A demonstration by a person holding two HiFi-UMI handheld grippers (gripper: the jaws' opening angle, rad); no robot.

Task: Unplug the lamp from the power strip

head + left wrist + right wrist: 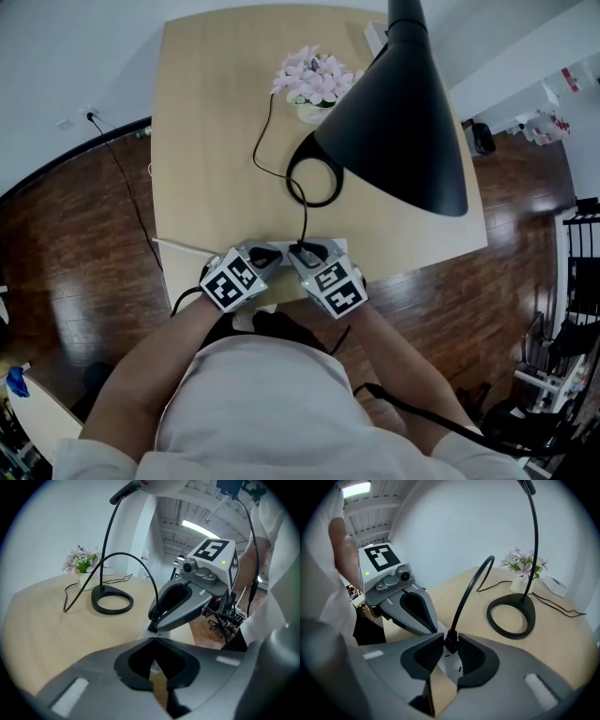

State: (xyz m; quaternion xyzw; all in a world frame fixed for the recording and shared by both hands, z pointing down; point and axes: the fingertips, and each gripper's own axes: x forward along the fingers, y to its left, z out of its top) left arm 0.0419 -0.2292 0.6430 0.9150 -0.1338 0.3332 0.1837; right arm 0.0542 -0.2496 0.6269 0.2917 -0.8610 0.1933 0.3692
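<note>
A white power strip [281, 249] lies at the table's near edge. The lamp's black plug [451, 642] stands in it, and its cord [471, 590] arches up and back toward the ring-shaped lamp base [511, 616]. My right gripper [451, 639] is shut on the plug from both sides. My left gripper [154, 640] is shut with its tips together, down on the strip just left of the plug; white strip shows through its hollow. In the head view the two grippers [267, 255] [314, 253] sit side by side over the strip, under the black lamp shade [403, 112].
A small pot of pink flowers [314, 82] stands at the back of the wooden table [206, 150], with a white box [555, 587] beside it. Another black cable [127, 187] runs along the floor on the left. The table edge is right under my grippers.
</note>
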